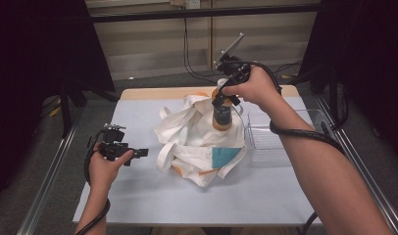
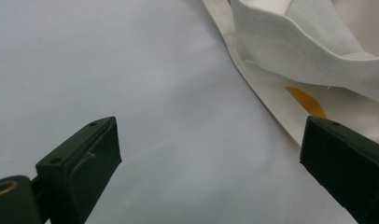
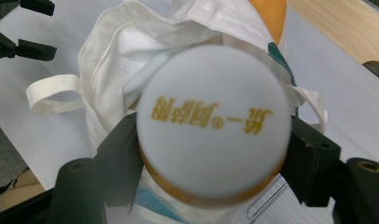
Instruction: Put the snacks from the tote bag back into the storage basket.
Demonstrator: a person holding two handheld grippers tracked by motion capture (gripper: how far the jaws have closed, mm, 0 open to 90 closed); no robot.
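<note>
R claw (image 1: 221,98) grips an orange bottle (image 1: 222,115) w/ white cap (image 3: 213,133) by the neck, held upright over the white tote bag (image 1: 202,142) mid-worktop (image 1: 138,196), prob. so it lifts straight. L claw (image 1: 138,152), jaws wide and empty, waits beside the bag. Clear tray (image 1: 273,142) sits just right of it.

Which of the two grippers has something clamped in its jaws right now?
The right gripper: its jaws press on the orange bottle just under its white cap, above the white tote bag. The left gripper is open over bare table.
</note>
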